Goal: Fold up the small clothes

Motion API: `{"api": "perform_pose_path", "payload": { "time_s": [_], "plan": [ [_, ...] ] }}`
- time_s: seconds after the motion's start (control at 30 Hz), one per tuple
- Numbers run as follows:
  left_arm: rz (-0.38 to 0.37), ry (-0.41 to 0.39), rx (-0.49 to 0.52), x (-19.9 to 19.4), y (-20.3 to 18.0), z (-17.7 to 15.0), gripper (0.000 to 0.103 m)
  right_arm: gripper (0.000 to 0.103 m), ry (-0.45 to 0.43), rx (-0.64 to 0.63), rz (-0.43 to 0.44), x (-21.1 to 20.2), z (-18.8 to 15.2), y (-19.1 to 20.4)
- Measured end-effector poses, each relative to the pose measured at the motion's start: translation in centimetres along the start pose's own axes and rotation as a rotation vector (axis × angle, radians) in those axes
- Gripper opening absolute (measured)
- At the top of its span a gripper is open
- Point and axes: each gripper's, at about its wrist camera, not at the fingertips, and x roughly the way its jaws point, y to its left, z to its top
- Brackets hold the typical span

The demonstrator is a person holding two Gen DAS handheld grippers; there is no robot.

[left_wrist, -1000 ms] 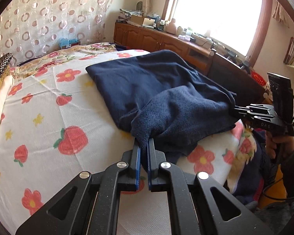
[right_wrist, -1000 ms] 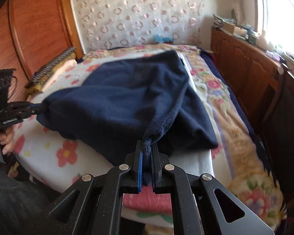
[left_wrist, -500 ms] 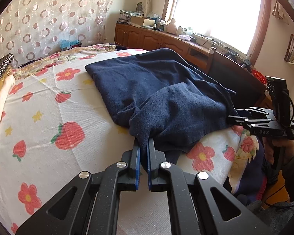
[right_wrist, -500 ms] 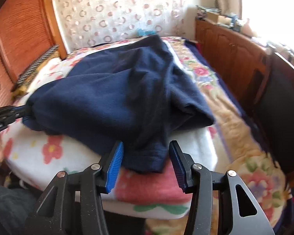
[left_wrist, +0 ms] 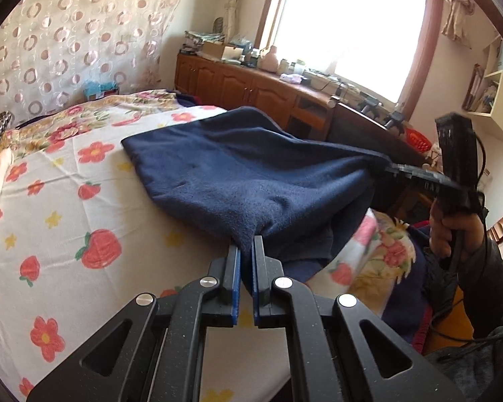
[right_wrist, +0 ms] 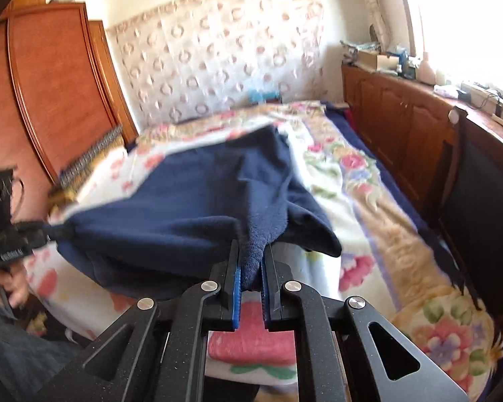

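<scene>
**Navy fleece pinched at both near corners, fold only part done**

Navy fleece garment [left_wrist: 238, 181] lies on the bed [left_wrist: 60, 207], far part flat on the strawberry-print sheet, near edge lifted off it. Left gripper [left_wrist: 246, 258] has its fingers clamped on one near corner, cloth bunched btwn the blue pads. Right gripper [right_wrist: 251, 264] is clamped on the other near corner, a thick wad of fleece wedged btwn its fingers. In the left view the right gripper shows at the far right w/ cloth pulled taut to its tip; in the right view the left one sits at the left edge, also w/ cloth at its tip.

Progress, as I read it: early-to-mid. Garment looks doubled over already, at least one extra layer hanging under the lifted edge near the bed's front, but it isn't a neat shape yet. Edges are uneven, a loose flap droops below on the side nearer the right gripper, and the far part has soft ridges.

Left to do, prob: carry both held corners over toward the far edge, lay them down, let go, then flatten & maybe fold once more. Can't tell what kind of garment it is, or where sleeves or legs are, since it's too bunched. Right view is blurry, so fine detail there is unsure
</scene>
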Motion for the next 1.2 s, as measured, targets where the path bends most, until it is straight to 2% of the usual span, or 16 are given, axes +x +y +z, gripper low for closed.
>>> {"api": "perform_pose_path", "payload": {
  "time_s": [0.1, 0.2, 0.4, 0.5, 0.67, 0.87, 0.9, 0.93, 0.97, 1.1, 1.13, 1.2],
  "plan": [
    [0.004, -0.008, 0.013, 0.1, -0.3, 0.8, 0.006, 0.009, -0.043, -0.013, 0.001, -1.3, 1.3, -0.2],
    [0.028, -0.037, -0.001, 0.2, 1.1, 2.7, 0.006, 0.009, -0.072, -0.055, 0.007, -1.0, 2.9, 0.5],
    [0.119, -0.078, -0.039, 2.3, 6.2, 8.5, 0.006, 0.009, -0.104, -0.142, 0.000, 4.4, 8.2, 1.4],
    [0.160, -0.060, -0.072, 4.4, 9.0, 10.5, 0.006, 0.009, -0.087, -0.166, -0.003, 8.2, 10.6, 1.5],
    [0.188, -0.016, -0.116, 7.7, 12.3, 11.9, 0.006, 0.009, -0.023, -0.189, -0.008, 14.7, 13.2, 0.8],
    [0.201, 0.006, -0.153, 10.1, 14.2, 12.8, 0.006, 0.010, 0.029, -0.163, -0.025, 16.9, 15.3, 0.0],
    [0.204, 0.003, -0.158, 10.2, 14.4, 13.1, 0.006, 0.013, 0.028, -0.164, -0.028, 17.1, 15.4, 0.0],
    [0.197, -0.008, -0.164, 10.1, 14.9, 13.3, 0.010, 0.017, 0.031, -0.159, -0.026, 17.0, 15.7, 0.1],
    [0.182, -0.018, -0.167, 9.8, 15.0, 13.4, 0.025, 0.023, 0.033, -0.157, -0.032, 16.5, 16.0, 0.6],
    [0.165, -0.032, -0.120, 8.9, 14.3, 13.2, 0.061, 0.040, 0.008, -0.167, -0.046, 15.4, 16.2, 0.7],
    [0.167, -0.033, -0.118, 8.7, 14.4, 13.0, 0.077, 0.043, 0.008, -0.176, -0.049, 15.2, 16.1, 0.6],
    [0.153, -0.020, -0.121, 8.9, 14.5, 12.6, 0.080, 0.046, 0.009, -0.206, -0.053, 15.1, 15.8, 0.6]
  ]
}}
